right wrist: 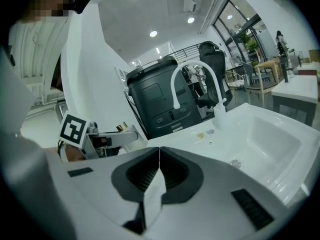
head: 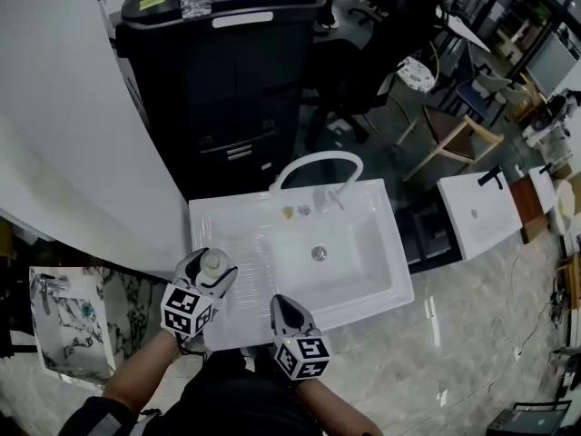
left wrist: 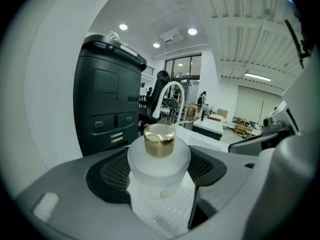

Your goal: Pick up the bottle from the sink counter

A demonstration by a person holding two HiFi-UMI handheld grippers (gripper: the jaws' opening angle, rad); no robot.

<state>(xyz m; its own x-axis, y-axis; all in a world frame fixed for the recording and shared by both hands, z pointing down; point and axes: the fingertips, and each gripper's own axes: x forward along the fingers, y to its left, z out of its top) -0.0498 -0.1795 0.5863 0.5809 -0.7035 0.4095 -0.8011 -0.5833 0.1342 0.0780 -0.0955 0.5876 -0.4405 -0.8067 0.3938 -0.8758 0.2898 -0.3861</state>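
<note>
Bottle, round and frosty with a shiny gold cap, is at the ribbed white surface left of the sink bowl. The left hand-held gripper squeezes it. Best to lift it straight up, slowly, because it looks slippery. The right hand-held gripper is pinched together, empty.

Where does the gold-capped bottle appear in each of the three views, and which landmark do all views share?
Head view: the bottle is at lower left, between the jaws of the left gripper.
Left gripper view: the bottle is in the centre, clamped between the jaws.
Right gripper view: only its gold cap shows, at middle left.
Shared landmark: the white curved faucet.
</note>
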